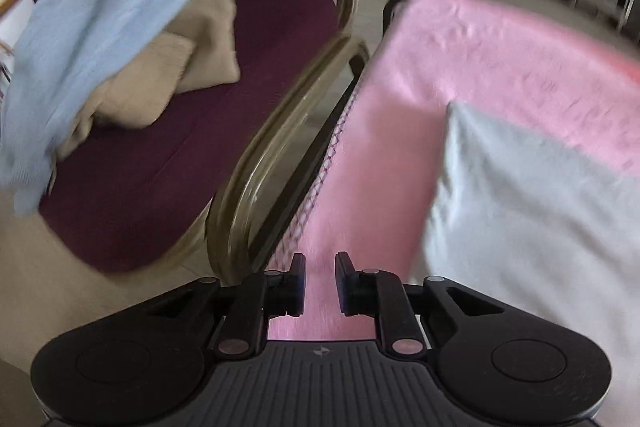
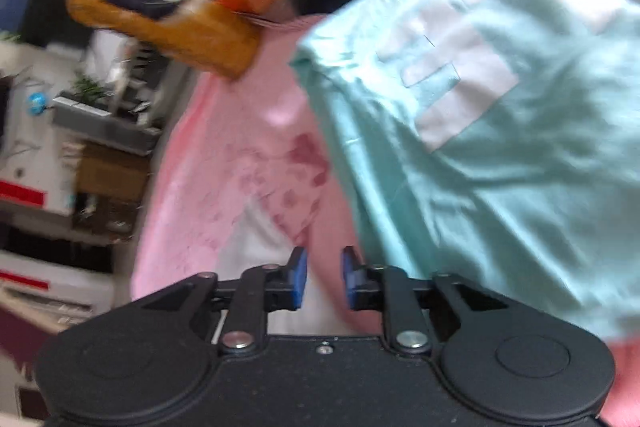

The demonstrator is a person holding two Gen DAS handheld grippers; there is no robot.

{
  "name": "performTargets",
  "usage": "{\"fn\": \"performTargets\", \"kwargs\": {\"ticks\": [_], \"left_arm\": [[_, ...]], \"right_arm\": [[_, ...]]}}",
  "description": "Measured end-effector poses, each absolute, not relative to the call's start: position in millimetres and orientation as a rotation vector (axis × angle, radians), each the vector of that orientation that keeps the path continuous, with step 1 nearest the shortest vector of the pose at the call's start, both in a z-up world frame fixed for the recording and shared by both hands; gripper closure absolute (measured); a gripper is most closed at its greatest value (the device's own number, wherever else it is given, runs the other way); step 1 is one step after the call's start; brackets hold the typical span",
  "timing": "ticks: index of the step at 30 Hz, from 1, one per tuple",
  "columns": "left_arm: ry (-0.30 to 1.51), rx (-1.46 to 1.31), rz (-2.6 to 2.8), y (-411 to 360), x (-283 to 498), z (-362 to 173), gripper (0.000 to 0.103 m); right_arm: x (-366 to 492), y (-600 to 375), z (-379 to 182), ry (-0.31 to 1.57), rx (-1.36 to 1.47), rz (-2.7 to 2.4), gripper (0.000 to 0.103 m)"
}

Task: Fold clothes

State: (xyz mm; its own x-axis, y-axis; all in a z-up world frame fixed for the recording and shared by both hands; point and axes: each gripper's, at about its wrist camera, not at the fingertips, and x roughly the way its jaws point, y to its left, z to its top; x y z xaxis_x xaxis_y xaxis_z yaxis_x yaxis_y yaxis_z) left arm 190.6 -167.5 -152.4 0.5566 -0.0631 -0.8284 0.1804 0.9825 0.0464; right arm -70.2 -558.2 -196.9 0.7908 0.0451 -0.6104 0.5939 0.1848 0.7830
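A mint-green T-shirt (image 2: 500, 147) with a white print lies on a pink cloth-covered surface (image 2: 224, 163); in the left wrist view it shows as a pale folded shape (image 1: 532, 211) on the pink cover (image 1: 460, 59). My left gripper (image 1: 320, 283) is open and empty, low over the pink cover's left edge, left of the shirt. My right gripper (image 2: 324, 277) is open and empty, just left of the shirt's edge. A light-blue garment (image 1: 92, 39) and a beige one (image 1: 176, 71) are piled on a maroon chair (image 1: 240, 99).
The chair's brass-coloured frame (image 1: 280, 131) runs close along the pink surface's left side. An orange bottle (image 2: 160, 15) and orange items lie at the far end of the pink surface. Shelves and boxes (image 2: 104, 163) stand beyond it.
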Motion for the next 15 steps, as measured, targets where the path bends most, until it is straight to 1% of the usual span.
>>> {"fn": "performTargets", "kwargs": {"ticks": [3,5,7,9,11,15], "left_arm": [[0.95,0.072,-0.266,-162.3,166.2,-142.8,0.087],[0.943,0.087,-0.329,-173.3,159.1,-144.2,0.087],[0.936,0.101,-0.393,-184.3,152.0,-145.6,0.087],[0.929,0.116,-0.457,-195.3,144.9,-147.0,0.087],[0.92,0.131,-0.52,-206.3,137.8,-148.4,0.086],[0.954,0.246,-0.475,-222.1,136.5,-168.9,0.085]], "right_arm": [[-90.5,-544.3,-184.4,0.561,1.319,-0.398,0.078],[-104.0,-535.0,-176.1,0.549,1.302,-0.384,0.074],[-113.2,-525.5,-170.1,0.549,1.281,-0.374,0.074],[-96.8,-515.9,-175.1,0.603,1.235,-0.366,0.074],[-77.8,-506.9,-179.2,0.651,1.183,-0.344,0.079],[-54.0,-492.8,-188.1,0.728,1.126,-0.283,0.08]]}}
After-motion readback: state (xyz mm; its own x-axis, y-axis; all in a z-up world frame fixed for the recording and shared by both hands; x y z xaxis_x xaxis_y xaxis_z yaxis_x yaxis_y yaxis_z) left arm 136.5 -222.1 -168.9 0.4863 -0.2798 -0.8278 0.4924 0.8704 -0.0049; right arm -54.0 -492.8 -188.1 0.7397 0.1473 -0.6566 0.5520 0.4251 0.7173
